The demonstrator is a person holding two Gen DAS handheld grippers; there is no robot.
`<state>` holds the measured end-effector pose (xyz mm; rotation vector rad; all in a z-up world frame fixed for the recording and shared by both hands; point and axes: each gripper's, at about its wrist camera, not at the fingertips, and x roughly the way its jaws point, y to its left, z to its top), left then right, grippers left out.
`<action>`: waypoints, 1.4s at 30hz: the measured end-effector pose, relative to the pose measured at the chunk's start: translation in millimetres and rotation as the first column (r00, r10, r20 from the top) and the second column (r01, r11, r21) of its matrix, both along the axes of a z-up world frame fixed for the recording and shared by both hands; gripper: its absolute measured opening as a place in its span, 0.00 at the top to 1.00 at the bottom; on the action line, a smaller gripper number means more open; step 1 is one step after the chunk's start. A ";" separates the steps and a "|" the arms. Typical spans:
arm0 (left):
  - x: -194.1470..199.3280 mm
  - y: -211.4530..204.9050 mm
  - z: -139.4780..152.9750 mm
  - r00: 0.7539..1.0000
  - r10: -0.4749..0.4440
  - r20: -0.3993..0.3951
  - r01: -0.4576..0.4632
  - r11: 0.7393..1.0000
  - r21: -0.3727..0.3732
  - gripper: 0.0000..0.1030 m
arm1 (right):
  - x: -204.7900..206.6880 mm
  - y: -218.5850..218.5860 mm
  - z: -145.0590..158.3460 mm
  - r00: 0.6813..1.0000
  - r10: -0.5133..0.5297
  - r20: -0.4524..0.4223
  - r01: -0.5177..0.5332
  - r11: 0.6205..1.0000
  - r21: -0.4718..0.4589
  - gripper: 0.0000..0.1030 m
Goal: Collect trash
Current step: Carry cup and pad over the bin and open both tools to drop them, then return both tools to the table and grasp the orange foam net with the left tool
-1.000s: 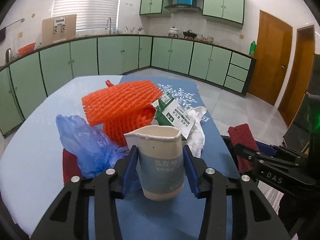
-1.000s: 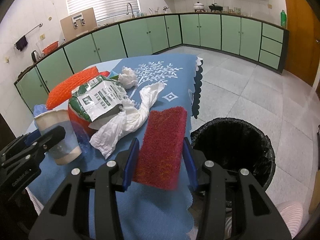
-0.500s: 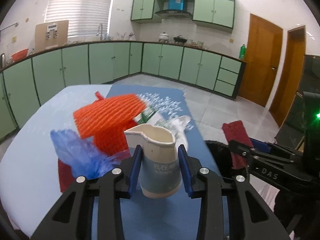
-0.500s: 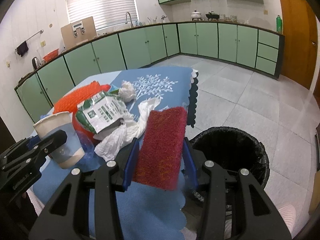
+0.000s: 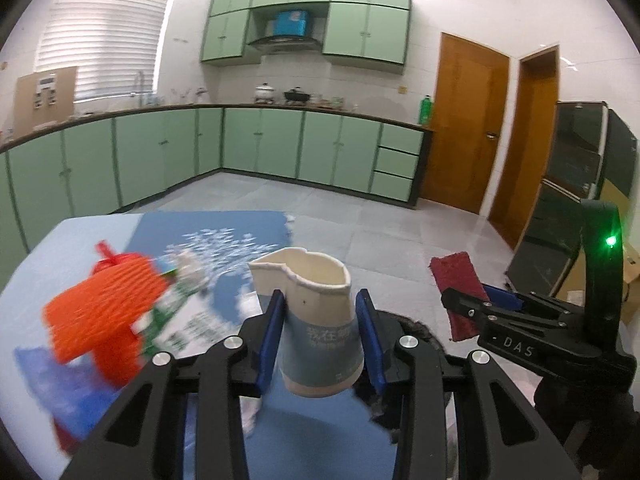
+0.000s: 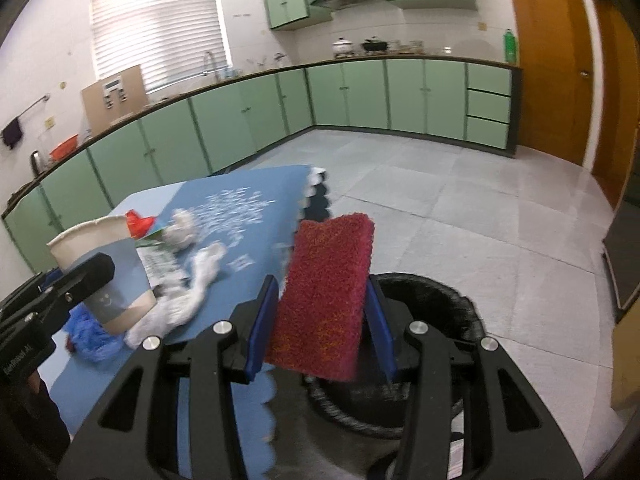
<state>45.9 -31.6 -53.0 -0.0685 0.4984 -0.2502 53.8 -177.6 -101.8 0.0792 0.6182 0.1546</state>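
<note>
My left gripper [image 5: 320,336] is shut on a crumpled paper cup [image 5: 316,328], white with a blue-grey band, held above the table's right edge; the cup also shows in the right wrist view [image 6: 104,272]. My right gripper [image 6: 324,312] is shut on a red scouring pad [image 6: 324,296], held over the black bin [image 6: 440,304]; the pad also shows in the left wrist view [image 5: 456,280]. The bin [image 5: 412,332] is partly hidden behind the cup and fingers.
On the blue tablecloth [image 5: 224,236] lie orange foam netting [image 5: 100,312], a green-white wrapper [image 5: 176,308], a blue plastic bag [image 6: 92,332], white crumpled tissue [image 6: 188,296] and a paper ball [image 6: 180,232]. Grey tiled floor [image 6: 480,232] spreads right; green cabinets line the walls.
Both grippers have lifted and swung right, away from the trash pile. The cup now hangs near the table's edge by the bin, and the pad is over the bin.
</note>
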 end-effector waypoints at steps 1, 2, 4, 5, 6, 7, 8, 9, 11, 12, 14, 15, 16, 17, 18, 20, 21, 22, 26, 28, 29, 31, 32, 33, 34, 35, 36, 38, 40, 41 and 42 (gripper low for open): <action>5.6 -5.8 -1.0 1.000 -0.015 0.002 0.015 1.000 -0.002 0.65 | 4.3 -7.2 -0.4 1.000 -0.016 0.003 0.016 1.000 -0.006 0.59; 13.5 -13.9 -2.0 0.999 -0.037 0.003 0.037 0.999 -0.006 0.65 | 8.3 -12.7 -1.0 1.000 -0.029 0.005 0.029 1.000 -0.011 0.59; 26.7 -26.7 -4.3 0.997 -0.073 0.000 0.073 0.997 -0.020 0.65 | 16.2 -24.4 -3.5 0.999 -0.054 0.007 0.054 0.998 -0.011 0.59; 33.3 -32.7 -5.9 0.996 -0.086 -0.002 0.086 0.996 -0.026 0.65 | 19.6 -29.4 -5.1 0.998 -0.064 0.006 0.065 0.998 -0.011 0.59; 41.3 -39.8 -8.2 0.995 -0.102 -0.007 0.102 0.994 -0.034 0.65 | 23.8 -34.7 -7.1 0.997 -0.076 0.006 0.076 0.997 -0.014 0.59; 48.5 -47.0 -11.0 0.993 -0.115 -0.013 0.115 0.993 -0.042 0.65 | 28.5 -39.8 -10.4 0.996 -0.086 0.003 0.086 0.996 -0.018 0.59; 54.9 -51.3 -12.7 0.992 -0.124 -0.018 0.123 0.991 -0.047 0.65 | 31.9 -43.8 -13.4 0.996 -0.093 -0.002 0.093 0.995 -0.021 0.59; 60.3 -55.4 -15.3 0.991 -0.134 -0.023 0.132 0.990 -0.053 0.65 | 36.8 -48.2 -17.4 0.995 -0.102 -0.009 0.101 0.995 -0.023 0.59; 73.4 -65.4 -20.9 0.988 -0.151 -0.035 0.149 0.987 -0.059 0.65 | 45.6 -57.1 -26.7 0.993 -0.116 -0.026 0.115 0.993 -0.026 0.59; 79.4 -70.1 -24.1 0.986 -0.160 -0.043 0.157 0.986 -0.060 0.65 | 48.8 -61.1 -31.5 0.992 -0.123 -0.034 0.122 0.992 -0.029 0.59; 89.7 -76.8 -30.9 0.984 -0.170 -0.061 0.166 0.984 -0.061 0.64 | 57.5 -68.7 -42.9 0.989 -0.139 -0.054 0.138 0.990 -0.030 0.59; 94.3 -79.6 -35.0 0.982 -0.173 -0.072 0.169 0.984 -0.061 0.64 | 59.1 -71.4 -46.7 0.988 -0.144 -0.060 0.143 0.989 -0.031 0.59; 100.3 -82.9 -38.2 0.980 -0.178 -0.085 0.173 0.983 -0.062 0.64 | 62.8 -75.0 -52.2 0.986 -0.152 -0.069 0.150 0.988 -0.033 0.59; 106.0 -87.0 -42.4 0.979 -0.180 -0.095 0.175 0.983 -0.063 0.63 | 65.3 -76.9 -55.3 0.985 -0.157 -0.073 0.155 0.987 -0.034 0.57; 109.7 -90.6 -44.8 0.978 -0.183 -0.101 0.177 0.982 -0.064 0.63 | 67.8 -79.5 -59.1 0.983 -0.167 -0.075 0.164 0.986 -0.037 0.57; 117.3 -96.8 -50.1 0.974 -0.191 -0.118 0.184 0.981 -0.065 0.56 | 72.2 -82.8 -64.9 0.981 -0.178 -0.080 0.175 0.984 -0.042 0.52; 121.9 -99.6 -51.4 0.972 -0.198 -0.124 0.191 0.979 -0.065 0.55 | 74.2 -83.3 -66.2 0.979 -0.186 -0.081 0.183 0.982 -0.047 0.50; 125.6 -102.2 -53.2 0.971 -0.200 -0.131 0.193 0.979 -0.063 0.54 | 75.6 -85.1 -68.3 0.978 -0.193 -0.083 0.189 0.981 -0.051 0.48; 135.1 -104.7 -56.2 0.967 -0.205 -0.153 0.194 0.977 -0.087 0.43 | 75.7 -92.2 -74.2 0.972 -0.219 -0.089 0.214 0.975 -0.058 0.35; 136.0 -102.8 -55.3 0.967 -0.204 -0.153 0.192 0.977 -0.094 0.41 | 72.7 -93.0 -74.1 0.969 -0.230 -0.088 0.225 0.972 -0.064 0.25; 135.2 -100.9 -54.0 0.969 -0.199 -0.148 0.186 0.978 -0.094 0.40 | 70.3 -93.4 -72.9 0.968 -0.238 -0.080 0.233 0.970 -0.068 0.19; 132.5 -95.1 -49.4 0.972 -0.188 -0.139 0.176 0.980 -0.095 0.39 | 65.8 -91.1 -69.5 0.968 -0.243 -0.066 0.238 0.969 -0.073 0.15; 130.5 -92.7 -46.5 0.973 -0.184 -0.137 0.172 0.980 -0.096 0.37 | 64.0 -89.0 -68.8 0.968 -0.243 -0.062 0.238 0.968 -0.072 0.12; 127.2 -88.9 -43.5 0.976 -0.175 -0.131 0.164 0.982 -0.094 0.36 | 62.1 -87.2 -66.9 0.968 -0.242 -0.060 0.238 0.969 -0.069 0.12; 125.1 -85.8 -41.3 0.978 -0.167 -0.125 0.156 0.984 -0.091 0.33 | 60.1 -83.4 -63.8 0.969 -0.240 -0.060 0.236 0.970 -0.063 0.12; 119.3 -80.4 -37.9 0.981 -0.154 -0.115 0.145 0.986 -0.083 0.31 | 57.1 -79.5 -60.5 0.971 -0.233 -0.060 0.231 0.972 -0.049 0.11; 113.2 -74.7 -34.5 0.984 -0.145 -0.106 0.137 0.988 -0.077 0.30 | 56.5 -78.3 -57.7 0.971 -0.230 -0.058 0.228 0.973 -0.041 0.11; 104.3 -64.1 -27.6 0.988 -0.126 -0.092 0.120 0.991 -0.061 0.28 | 52.7 -71.5 -50.8 0.975 -0.218 -0.048 0.217 0.976 -0.024 0.09; 91.8 -50.7 -21.0 0.992 -0.101 -0.077 0.097 0.994 -0.047 0.26 | 47.4 -57.9 -42.4 0.980 -0.194 -0.032 0.194 0.981 -0.014 0.09; 83.1 -41.5 -17.1 0.994 -0.085 -0.067 0.083 0.996 -0.040 0.25 | 45.4 -53.4 -39.6 0.982 -0.185 -0.026 0.185 0.983 -0.011 0.09; 77.2 -34.9 -14.1 0.996 -0.071 -0.059 0.070 0.997 -0.032 0.25 | 43.4 -47.0 -36.2 0.985 -0.173 -0.020 0.173 0.985 -0.007 0.09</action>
